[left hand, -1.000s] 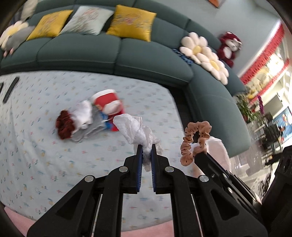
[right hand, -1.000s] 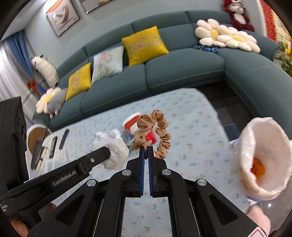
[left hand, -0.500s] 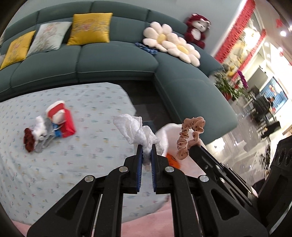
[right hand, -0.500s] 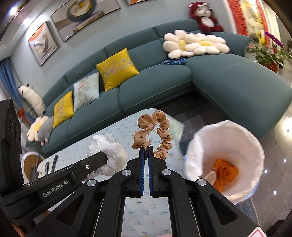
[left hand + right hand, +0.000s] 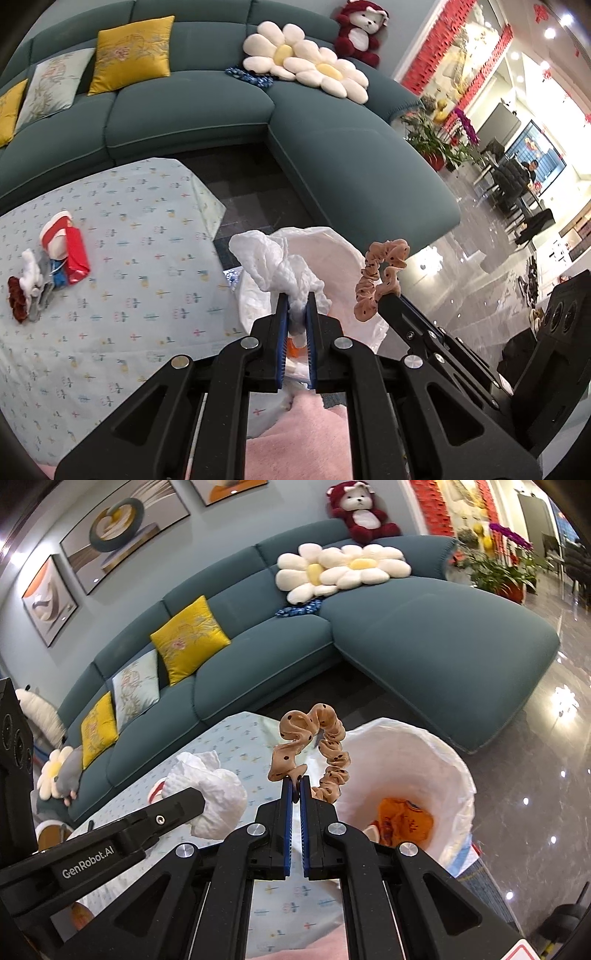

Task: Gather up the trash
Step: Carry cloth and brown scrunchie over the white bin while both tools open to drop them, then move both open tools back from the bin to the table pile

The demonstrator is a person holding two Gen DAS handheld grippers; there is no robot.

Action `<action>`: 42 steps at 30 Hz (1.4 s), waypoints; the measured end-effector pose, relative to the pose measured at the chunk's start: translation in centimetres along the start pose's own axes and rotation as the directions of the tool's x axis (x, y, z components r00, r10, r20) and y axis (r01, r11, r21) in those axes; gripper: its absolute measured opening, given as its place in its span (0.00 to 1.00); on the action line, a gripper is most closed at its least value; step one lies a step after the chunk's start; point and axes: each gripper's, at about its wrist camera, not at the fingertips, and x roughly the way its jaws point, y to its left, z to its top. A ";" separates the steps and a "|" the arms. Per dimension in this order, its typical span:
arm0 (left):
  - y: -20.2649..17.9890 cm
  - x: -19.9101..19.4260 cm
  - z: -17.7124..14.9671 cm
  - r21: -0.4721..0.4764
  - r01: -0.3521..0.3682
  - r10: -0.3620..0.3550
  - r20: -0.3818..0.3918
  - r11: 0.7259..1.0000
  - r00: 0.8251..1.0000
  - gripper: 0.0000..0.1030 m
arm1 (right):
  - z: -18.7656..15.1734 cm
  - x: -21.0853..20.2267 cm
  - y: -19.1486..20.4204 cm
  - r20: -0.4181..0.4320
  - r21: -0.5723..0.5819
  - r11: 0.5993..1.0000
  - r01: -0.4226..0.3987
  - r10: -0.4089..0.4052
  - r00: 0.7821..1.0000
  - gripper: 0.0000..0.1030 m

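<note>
**Two grippers, each holding trash by the lined bin**

Two items are held above the table's near right corner. The left gripper (image 5: 294, 301) has its fingers closed on a crumpled white tissue (image 5: 280, 269), which bulges up and to the left out of the blue pads. The right gripper (image 5: 294, 788) pinches a tan dotted scrunchie (image 5: 314, 753); its fingers are nearly together with the fabric loop standing up above the tips.

The trash bin (image 5: 436, 764), lined with a white bag, stands on the floor just beside the table's right edge, near the end of the teal sofa (image 5: 424, 635). Inside it lies orange wrapper trash (image 5: 404, 819), with something pale next to it that is too hidden to name. In the left wrist view the tissue sits in front of the bin's mouth (image 5: 332, 243), and the scrunchie (image 5: 380, 280) hangs over the bin's right rim.

The table (image 5: 122, 258) wears a light blue patterned cloth. Far to the left on it lies a small heap of remaining trash (image 5: 48, 273): a red and white packet, a white wad, something grey and a dark red scrunchie-like piece.

On the sofa sit yellow cushions (image 5: 188, 638), daisy-shaped pillows (image 5: 343, 570) and a red plush bear (image 5: 360, 511). A pink rug (image 5: 303, 435) shows at the near edge.
</note>
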 end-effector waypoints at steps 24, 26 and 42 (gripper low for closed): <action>-1.8 2.9 -0.1 -0.037 -0.001 -0.001 -0.045 0.999 0.999 0.36 | -0.2 0.9 -4.0 0.000 0.051 0.995 0.080 -0.080 0.997 0.36; -1.4 2.6 -0.1 -0.046 -0.005 0.004 -0.039 0.999 0.999 0.36 | -0.2 0.9 -3.5 -0.001 0.045 0.996 0.077 -0.077 0.997 0.36; 3.9 -1.5 -0.5 -0.127 -0.053 0.057 0.028 0.991 0.998 0.36 | -0.8 0.3 2.2 -0.006 -0.057 0.998 0.040 -0.040 0.999 0.36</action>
